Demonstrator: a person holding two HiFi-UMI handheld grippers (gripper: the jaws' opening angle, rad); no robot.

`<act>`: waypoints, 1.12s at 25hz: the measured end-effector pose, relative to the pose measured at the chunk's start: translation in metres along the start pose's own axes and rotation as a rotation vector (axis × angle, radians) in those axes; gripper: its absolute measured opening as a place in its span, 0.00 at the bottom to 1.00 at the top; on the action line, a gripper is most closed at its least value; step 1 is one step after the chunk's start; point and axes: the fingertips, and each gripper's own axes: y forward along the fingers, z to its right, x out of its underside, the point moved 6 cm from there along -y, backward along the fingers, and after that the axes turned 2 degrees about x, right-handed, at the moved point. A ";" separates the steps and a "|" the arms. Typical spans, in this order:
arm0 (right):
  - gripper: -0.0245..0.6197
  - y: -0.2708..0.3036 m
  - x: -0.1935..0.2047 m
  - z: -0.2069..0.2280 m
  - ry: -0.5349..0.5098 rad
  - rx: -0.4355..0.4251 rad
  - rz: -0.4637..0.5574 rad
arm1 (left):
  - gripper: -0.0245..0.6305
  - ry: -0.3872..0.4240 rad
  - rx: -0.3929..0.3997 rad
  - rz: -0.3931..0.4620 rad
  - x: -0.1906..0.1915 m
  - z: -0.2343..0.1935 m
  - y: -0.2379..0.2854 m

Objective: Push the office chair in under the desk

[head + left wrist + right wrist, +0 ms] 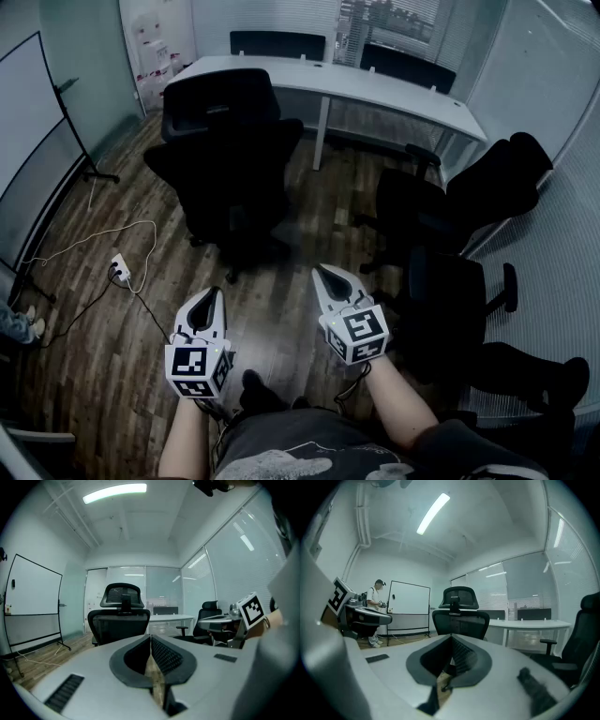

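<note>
No legible text or labels.

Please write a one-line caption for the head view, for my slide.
Left tool and right tool, both shut and empty, face the chair, not yet pushed under the desk.

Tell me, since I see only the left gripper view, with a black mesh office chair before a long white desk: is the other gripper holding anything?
Observer: No. The right gripper is shut on nothing, short of the black mesh office chair.
Operator: Anything on the floor?
Observer: A white power strip lies on the wooden floor, left of the chair in the head view.
Operator: Anyone else here?
Observer: A person in a white top stands beside the framed whiteboard, in the right gripper view.
</note>
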 end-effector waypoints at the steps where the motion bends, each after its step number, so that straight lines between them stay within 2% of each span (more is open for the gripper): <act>1: 0.07 -0.001 0.000 -0.001 0.001 -0.002 0.000 | 0.07 0.002 0.000 0.003 -0.001 0.001 -0.002; 18: 0.07 -0.001 0.005 -0.007 -0.004 -0.016 -0.010 | 0.07 -0.007 -0.013 -0.031 0.011 -0.002 -0.008; 28: 0.07 0.037 -0.021 0.012 0.009 0.075 0.065 | 0.07 0.018 0.029 0.022 -0.015 -0.037 0.041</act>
